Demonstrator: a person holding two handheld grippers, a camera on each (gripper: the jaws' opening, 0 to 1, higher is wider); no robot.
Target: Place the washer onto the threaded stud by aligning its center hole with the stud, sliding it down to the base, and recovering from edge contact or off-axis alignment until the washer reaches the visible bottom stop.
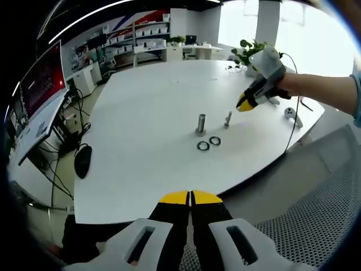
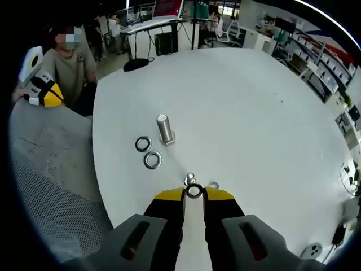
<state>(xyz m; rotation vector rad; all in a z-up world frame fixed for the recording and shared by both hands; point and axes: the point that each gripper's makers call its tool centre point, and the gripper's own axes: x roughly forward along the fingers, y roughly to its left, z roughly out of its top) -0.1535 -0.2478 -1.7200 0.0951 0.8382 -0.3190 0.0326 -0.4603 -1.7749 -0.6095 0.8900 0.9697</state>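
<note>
Metal washer (image 2: 194, 191): pinched in right tongs (image 2: 194, 193), directly over thin stud (image 2: 190, 179), near tabletop (image 2: 254, 113) edge.
Left tongs (image 1: 190, 199): closed, empty, off tabletop.
Risk: off-axis hole catches stud tip, washer jams.

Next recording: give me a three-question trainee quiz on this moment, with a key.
1. True or false: two washers lie loose on the table beside the tall stud.
2. What does the right tool grip? A) a washer B) a nut C) nothing
3. Fill in: the left tool is ___ (open/shut).
Key: 1 true; 2 A; 3 shut.
</note>
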